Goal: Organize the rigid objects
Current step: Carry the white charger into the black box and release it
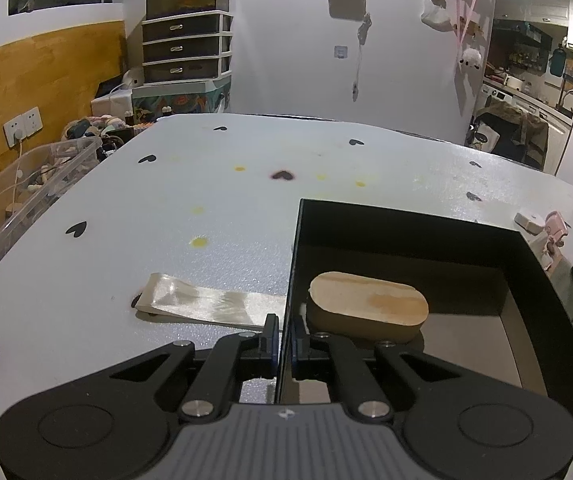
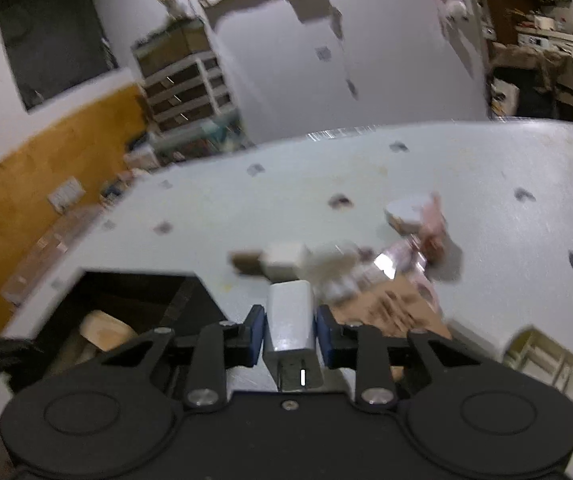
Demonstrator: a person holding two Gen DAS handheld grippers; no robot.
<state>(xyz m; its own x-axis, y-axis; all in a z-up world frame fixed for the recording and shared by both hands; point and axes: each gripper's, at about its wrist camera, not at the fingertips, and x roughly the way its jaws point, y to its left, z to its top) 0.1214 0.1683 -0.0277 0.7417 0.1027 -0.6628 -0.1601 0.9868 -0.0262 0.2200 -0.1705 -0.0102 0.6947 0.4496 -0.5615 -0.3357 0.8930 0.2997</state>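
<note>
White tabletop dotted with little black hearts and a few yellow stains (image 1: 214, 184) lay under both my hands, with a stack of drawers (image 1: 184, 46) against the far wall. My left gripper (image 1: 282, 340) had its fingers closed on the near left wall of the black box (image 1: 406, 224), one pad outside and one inside, as I judged it to keep the box from sliding while things went in. Just beyond my inner finger, on the box floor, lay the oval wooden block (image 1: 366, 302), already stowed; just beyond my outer finger a pale ribbon strip (image 1: 206, 302) lay flat on the table. My right gripper (image 2: 290, 334) had its fingers pinched on a small white charger plug (image 2: 289, 320), pads pressing its two sides, the body pointing forward past the tips; I held it so, probably to carry it over to the box, which sat off to the left of those fingers. Only the left view showed the grip on the box wall and the ribbon. Only the right view, badly blurred, showed the plug and the jumble of small things (image 2: 366, 272) beyond my fingertips still waiting on the table, too smeared to name.
</note>
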